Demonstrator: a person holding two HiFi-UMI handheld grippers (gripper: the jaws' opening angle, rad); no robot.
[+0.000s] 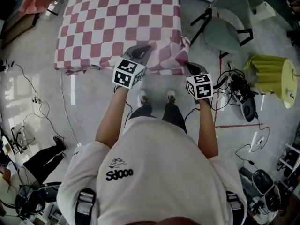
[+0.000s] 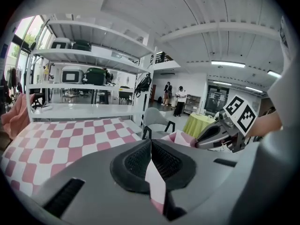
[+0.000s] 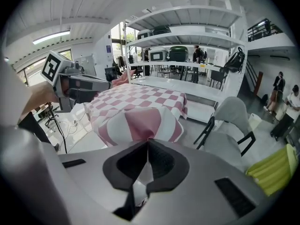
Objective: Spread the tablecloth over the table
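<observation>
The checked tablecloth (image 1: 117, 27) lies over the table, with its near edge lifted toward us. Our left gripper (image 1: 137, 55) and right gripper (image 1: 190, 70) are each clamped tight on that edge — only a thin fold. If we pull unevenly, the cloth may skew — or a fold may slip free.

The chair (image 1: 229, 20) stands right of the draped tablecloth (image 1: 117, 27).

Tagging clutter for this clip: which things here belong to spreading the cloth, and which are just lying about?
In the job: checked tablecloth, left tongs and right tongs, both shut on its edge.
Lying about: grey chair, yellow-green cover, floor cables, shelving.
</observation>
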